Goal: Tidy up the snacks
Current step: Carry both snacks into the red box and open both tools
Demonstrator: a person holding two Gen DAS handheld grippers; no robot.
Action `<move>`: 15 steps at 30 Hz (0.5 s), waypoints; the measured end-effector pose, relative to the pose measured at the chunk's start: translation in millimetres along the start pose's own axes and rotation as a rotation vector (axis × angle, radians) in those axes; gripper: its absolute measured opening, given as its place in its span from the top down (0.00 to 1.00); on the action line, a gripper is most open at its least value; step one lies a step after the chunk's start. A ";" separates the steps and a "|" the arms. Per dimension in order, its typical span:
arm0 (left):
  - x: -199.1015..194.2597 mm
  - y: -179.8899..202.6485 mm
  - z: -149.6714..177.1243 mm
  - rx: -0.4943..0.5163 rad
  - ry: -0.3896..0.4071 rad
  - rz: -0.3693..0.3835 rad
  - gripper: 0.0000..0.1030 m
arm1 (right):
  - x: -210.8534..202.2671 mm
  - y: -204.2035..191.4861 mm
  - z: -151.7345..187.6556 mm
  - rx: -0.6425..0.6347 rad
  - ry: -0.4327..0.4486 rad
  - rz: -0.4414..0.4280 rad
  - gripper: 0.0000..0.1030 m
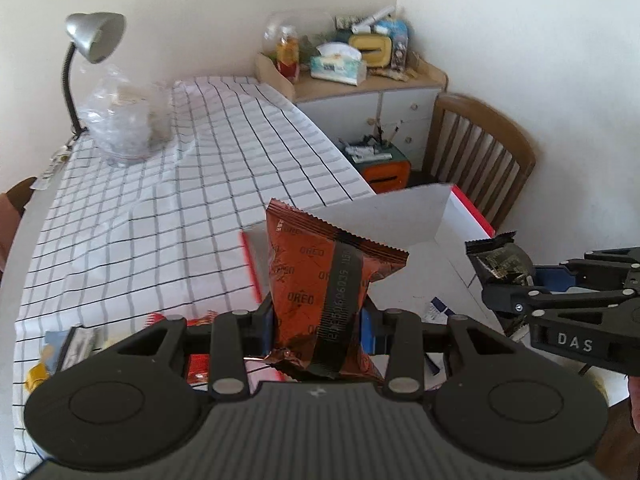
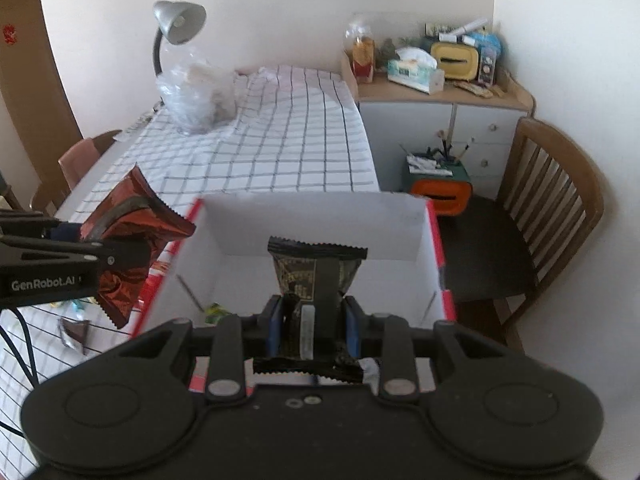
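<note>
**Two foil snack packets held at the white box**

Left wrist view: the left gripper has its jaws closed on a crinkled reddish-brown foil Oreo packet with serrated ends and a dark seam strip, held upright. Behind it stands a white cardboard box with red edges, its flap raised. At the right the right gripper pinches a black foil snack packet over the box. The worktop wears a white tablecloth with a thin black grid; more wrappers lie by the near left edge, half hidden by the gripper body. A silver gooseneck desk lamp and a crumpled clear plastic bag sit at the far end.

Right wrist view: the right gripper has its jaws clamped on the black packet, held inside the open box. The left gripper holds the Oreo packet just left of the box's wall. A slatted wooden chair stands to the right, near a cluttered white cabinet.
</note>
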State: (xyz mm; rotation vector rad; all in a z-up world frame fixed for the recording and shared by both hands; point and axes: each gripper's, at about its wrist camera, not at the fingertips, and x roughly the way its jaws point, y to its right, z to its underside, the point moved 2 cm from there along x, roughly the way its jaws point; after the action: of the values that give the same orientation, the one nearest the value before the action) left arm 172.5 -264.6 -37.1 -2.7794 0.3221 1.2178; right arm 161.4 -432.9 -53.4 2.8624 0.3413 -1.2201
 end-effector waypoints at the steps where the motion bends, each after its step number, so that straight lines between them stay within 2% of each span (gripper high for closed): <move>1: 8.1 4.9 -1.9 0.005 -0.019 0.005 0.63 | 7.0 5.2 0.7 0.001 -0.016 -0.001 0.70; 8: 64.9 24.8 -6.3 0.026 -0.137 -0.017 0.63 | 50.4 23.6 12.1 0.007 -0.107 -0.002 0.70; 15: 102.5 31.5 -2.8 0.042 -0.214 -0.041 0.63 | 82.2 32.4 20.2 0.020 -0.185 -0.007 0.70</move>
State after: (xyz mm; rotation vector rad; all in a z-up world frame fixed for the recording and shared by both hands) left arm 234.9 -311.6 -110.5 -2.5766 0.2683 1.4636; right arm 208.9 -450.4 -128.6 2.7370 0.3352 -1.4839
